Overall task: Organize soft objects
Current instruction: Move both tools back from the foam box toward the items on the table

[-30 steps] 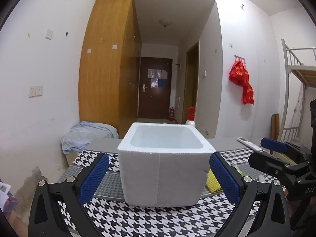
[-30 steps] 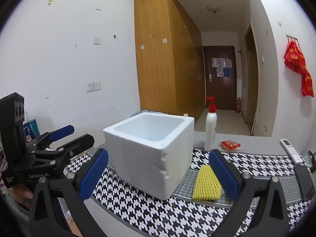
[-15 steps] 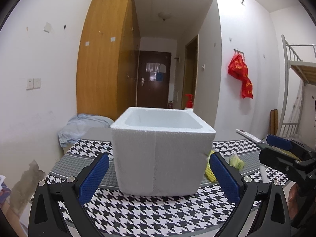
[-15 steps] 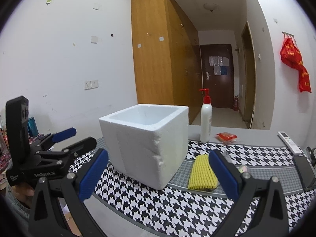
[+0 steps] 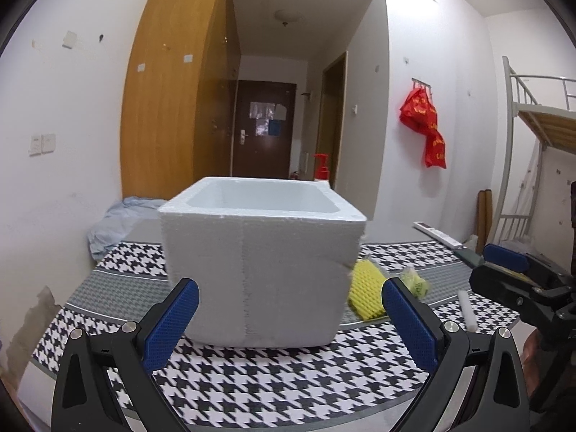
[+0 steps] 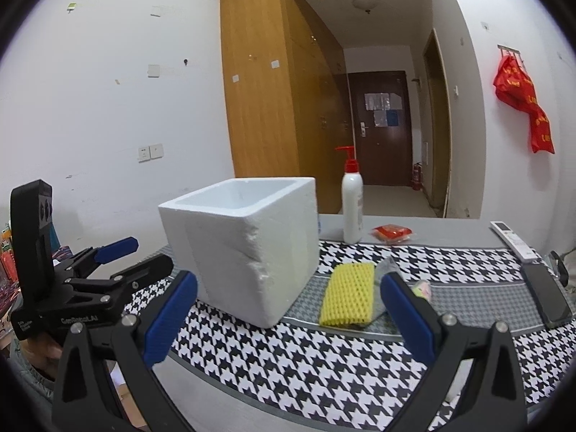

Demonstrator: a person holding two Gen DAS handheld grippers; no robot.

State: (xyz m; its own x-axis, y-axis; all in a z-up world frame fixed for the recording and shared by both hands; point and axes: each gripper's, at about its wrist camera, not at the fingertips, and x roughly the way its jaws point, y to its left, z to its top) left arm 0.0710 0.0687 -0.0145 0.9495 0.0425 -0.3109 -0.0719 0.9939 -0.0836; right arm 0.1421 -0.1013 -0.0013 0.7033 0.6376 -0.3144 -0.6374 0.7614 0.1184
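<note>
Left gripper (image 5: pixel 286 318): lower centre of the left wrist view, blue-padded fingers spread wide and grasping nothing; it faces the near wall of the foam box, apart from it.
Right gripper (image 6: pixel 288 315): lower centre of the right wrist view, fingers likewise spread and empty, held short of the table edge.
Foam box (image 5: pixel 261 270): white polystyrene, open-topped, upright on the houndstooth cloth (image 6: pixel 306 360), centre of both views; its near right corner is chipped.
Yellow foam net sleeve (image 6: pixel 347 295): lies flat on the cloth just beside the box, right of centre in the right wrist view; in the left wrist view only its end shows past the box's lower right corner.
Small green-yellow soft item (image 5: pixel 414 284): on the cloth just right of the sleeve; its kind cannot be told.
Pump bottle (image 6: pixel 352 212): upright behind the box, upper centre.
Red packet (image 6: pixel 392 232): on the grey tabletop right of the bottle.
Remote control (image 6: pixel 513 239): right edge, near a dark phone (image 6: pixel 547 295).
Pale blue bundle of cloth (image 5: pixel 118 221): left of the box, against the wall.
</note>
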